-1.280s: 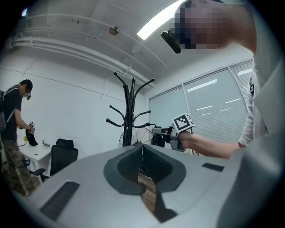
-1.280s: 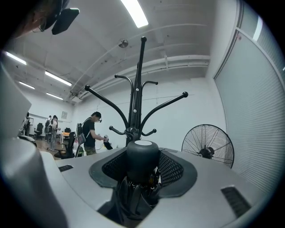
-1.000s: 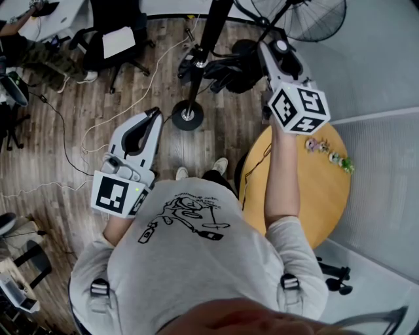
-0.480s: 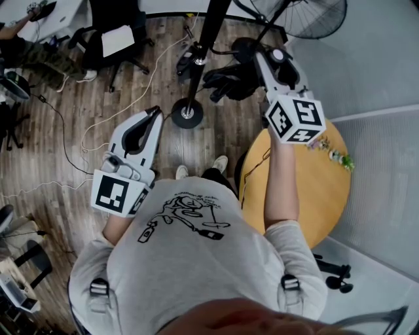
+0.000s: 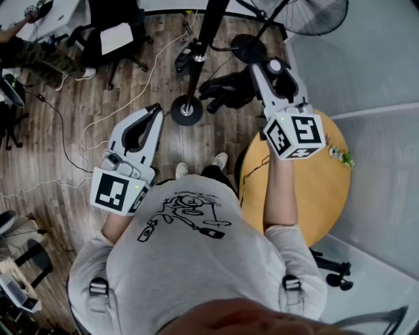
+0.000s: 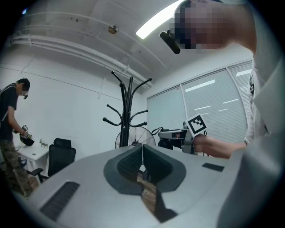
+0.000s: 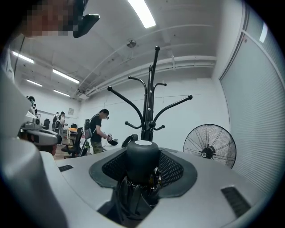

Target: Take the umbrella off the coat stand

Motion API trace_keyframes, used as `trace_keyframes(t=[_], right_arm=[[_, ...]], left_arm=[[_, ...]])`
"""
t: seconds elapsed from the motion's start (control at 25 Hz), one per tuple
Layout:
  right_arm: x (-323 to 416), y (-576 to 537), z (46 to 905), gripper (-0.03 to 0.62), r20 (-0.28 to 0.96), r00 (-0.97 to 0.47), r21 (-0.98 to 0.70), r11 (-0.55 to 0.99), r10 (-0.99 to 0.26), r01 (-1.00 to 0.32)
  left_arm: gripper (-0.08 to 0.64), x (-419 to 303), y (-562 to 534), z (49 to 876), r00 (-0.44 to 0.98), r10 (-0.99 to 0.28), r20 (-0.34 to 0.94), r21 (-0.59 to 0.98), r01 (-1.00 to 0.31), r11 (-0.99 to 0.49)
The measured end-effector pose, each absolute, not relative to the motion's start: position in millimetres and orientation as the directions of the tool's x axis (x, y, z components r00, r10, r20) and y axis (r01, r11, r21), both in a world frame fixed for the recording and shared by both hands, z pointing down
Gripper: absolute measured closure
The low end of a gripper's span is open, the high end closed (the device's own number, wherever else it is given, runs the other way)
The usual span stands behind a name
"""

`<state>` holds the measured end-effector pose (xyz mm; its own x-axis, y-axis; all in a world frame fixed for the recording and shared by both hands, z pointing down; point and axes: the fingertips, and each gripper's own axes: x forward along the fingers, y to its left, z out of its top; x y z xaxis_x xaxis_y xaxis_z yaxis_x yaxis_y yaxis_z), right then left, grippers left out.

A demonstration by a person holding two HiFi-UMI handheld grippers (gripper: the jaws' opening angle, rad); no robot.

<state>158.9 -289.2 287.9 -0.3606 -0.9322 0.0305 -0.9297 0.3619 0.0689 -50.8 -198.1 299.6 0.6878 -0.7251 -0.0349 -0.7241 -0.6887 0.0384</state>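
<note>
The right gripper (image 5: 275,72) is pinching the black umbrella (image 5: 226,88) by its handle at upper centre of the head view, with the folded canopy hanging just right of the coat stand (image 5: 188,108). A fan (image 5: 308,16) is standing behind and a round table (image 5: 321,196) is sitting below. The left gripper (image 5: 149,118) is waiting at left, jaws pressed together on nothing

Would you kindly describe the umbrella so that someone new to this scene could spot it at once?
Find the black coat stand rising from its round base. Right of it, the right gripper clamps a round-capped handle, and the umbrella is the loose black bundle hanging from it. Unlike the stand and the fan, it is soft, crumpled fabric.
</note>
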Motion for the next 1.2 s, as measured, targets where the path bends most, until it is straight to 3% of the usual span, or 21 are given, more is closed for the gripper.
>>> trace_keyframes(t=[1.2], right_arm=[[107.8, -227.9, 314.9, 0.374, 0.071, -0.48, 0.043, 0.483, -0.875, -0.875]], left_arm=[[0.549, -53.1, -207.7, 301.3, 0.687, -0.725, -0.038, 0.046, -0.724, -0.689]])
